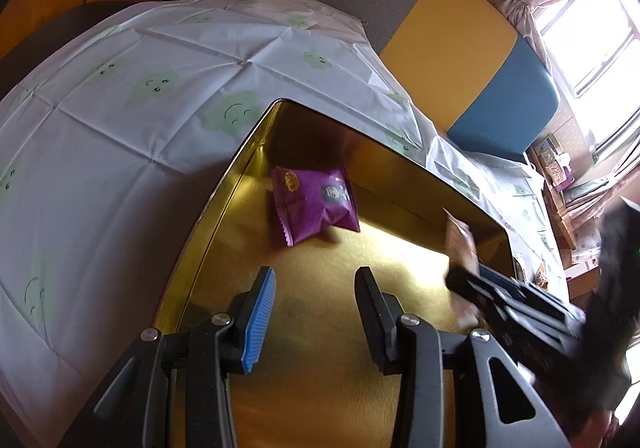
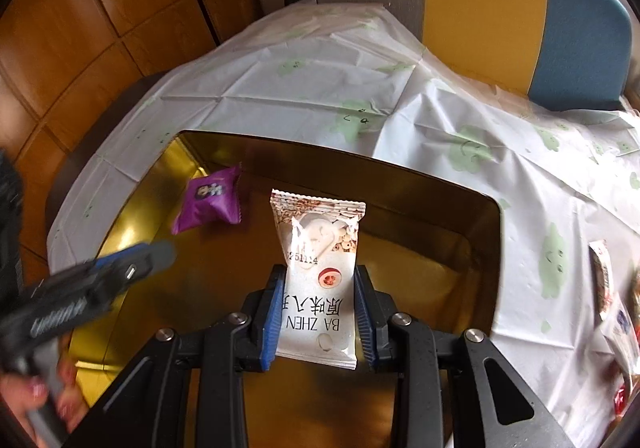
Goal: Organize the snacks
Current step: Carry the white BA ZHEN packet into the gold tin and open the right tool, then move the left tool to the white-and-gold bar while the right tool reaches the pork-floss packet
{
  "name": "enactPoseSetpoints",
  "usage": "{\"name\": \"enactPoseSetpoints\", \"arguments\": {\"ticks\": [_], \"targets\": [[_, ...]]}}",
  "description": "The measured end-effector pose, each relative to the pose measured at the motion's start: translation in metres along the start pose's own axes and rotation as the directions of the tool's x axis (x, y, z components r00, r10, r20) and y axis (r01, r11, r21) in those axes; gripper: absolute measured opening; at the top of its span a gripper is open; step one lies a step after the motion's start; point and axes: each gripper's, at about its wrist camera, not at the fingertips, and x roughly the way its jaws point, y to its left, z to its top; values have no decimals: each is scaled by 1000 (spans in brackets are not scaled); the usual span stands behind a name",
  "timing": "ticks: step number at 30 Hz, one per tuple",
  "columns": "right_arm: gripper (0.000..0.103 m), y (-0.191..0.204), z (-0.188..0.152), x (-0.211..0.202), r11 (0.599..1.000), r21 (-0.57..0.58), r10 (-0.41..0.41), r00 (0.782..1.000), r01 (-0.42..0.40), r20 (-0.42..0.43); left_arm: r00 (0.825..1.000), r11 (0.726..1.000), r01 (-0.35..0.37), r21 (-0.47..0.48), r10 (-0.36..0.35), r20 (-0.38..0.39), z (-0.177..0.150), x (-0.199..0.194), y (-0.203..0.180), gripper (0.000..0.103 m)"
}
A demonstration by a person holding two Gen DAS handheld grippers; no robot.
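The right gripper [image 2: 316, 312] is clamped on a white packet [image 2: 320, 276], its blue pads pressing the packet's two long edges; the packet stands up between them with its printing upside down toward the camera and its crimped top pointing away, held over the gold tin [image 2: 472, 248]. The left gripper [image 1: 316, 312] hangs over the near part of the same tin with its jaws partly apart and nothing between them; in the right wrist view it comes in blurred from the left [image 2: 132, 264], with fingers [image 2: 36, 396] of the hand holding it showing at the lower left corner. Farther in, a purple packet [image 1: 316, 204] lies on the tin's floor near its far left corner. The tin sits on a white cloth [image 1: 120, 120] printed with green smiling faces. More snack packets [image 2: 604, 284] lie on the cloth to the right of the tin. Beyond the table stands a grey, yellow and blue bench back [image 1: 452, 32], with a curtained window [image 1: 580, 28] at the far right.
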Motion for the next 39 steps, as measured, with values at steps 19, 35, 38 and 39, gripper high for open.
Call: {"name": "enactPoseSetpoints", "arguments": {"ticks": [19,35,38,39], "targets": [[60,3,1,-14,997,71,30,997,-35,69,998,999,42,-12,-42,55,-60,-35,8,42],[63,-53,-91,-120,992,94,-96,984,83,149,992,983,125,134,-125,-2,-113,-34,-50,42],[63,-75,-111,-132,985,127,-130,983,113,129,989,975,147,166,-145,-21,-124,-34,-64,42],[63,-83,-119,-135,982,140,-146,982,130,118,988,972,157,177,-155,-29,-127,-36,-68,42]]}}
